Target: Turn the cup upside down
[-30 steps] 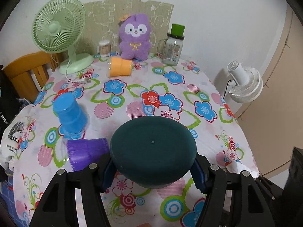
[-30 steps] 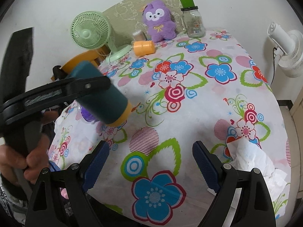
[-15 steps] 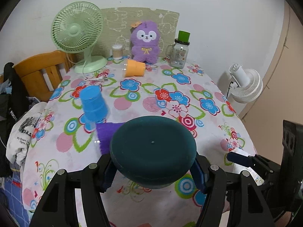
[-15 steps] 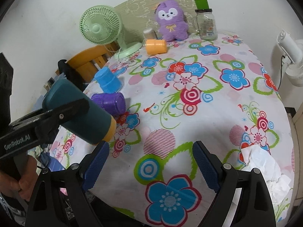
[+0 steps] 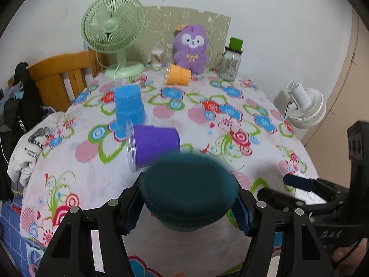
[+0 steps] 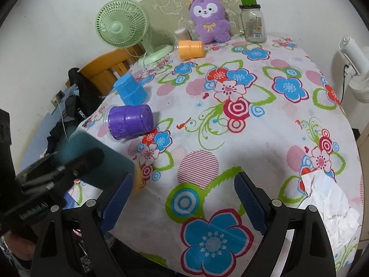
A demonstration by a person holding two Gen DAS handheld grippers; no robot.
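Left wrist view: the left gripper (image 5: 188, 204) is clamped on the teal cup (image 5: 189, 190), base facing the camera, above the near table edge. A purple cup (image 5: 153, 147) lies on its side just beyond; a blue cup (image 5: 129, 107) stands inverted behind it. Right wrist view: the right gripper (image 6: 183, 198) has its fingers spread apart with nothing between them; the teal cup (image 6: 99, 161) is at near left, over the tablecloth (image 6: 265, 138) edge.

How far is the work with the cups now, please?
Done: the blue plastic cup already stands upside down on the flowered tablecloth. In hand: the left gripper is shut on the dark teal cup, held off the table; the right gripper is open and empty. Left: the purple plastic cup and the orange plastic cup lie on their sides.
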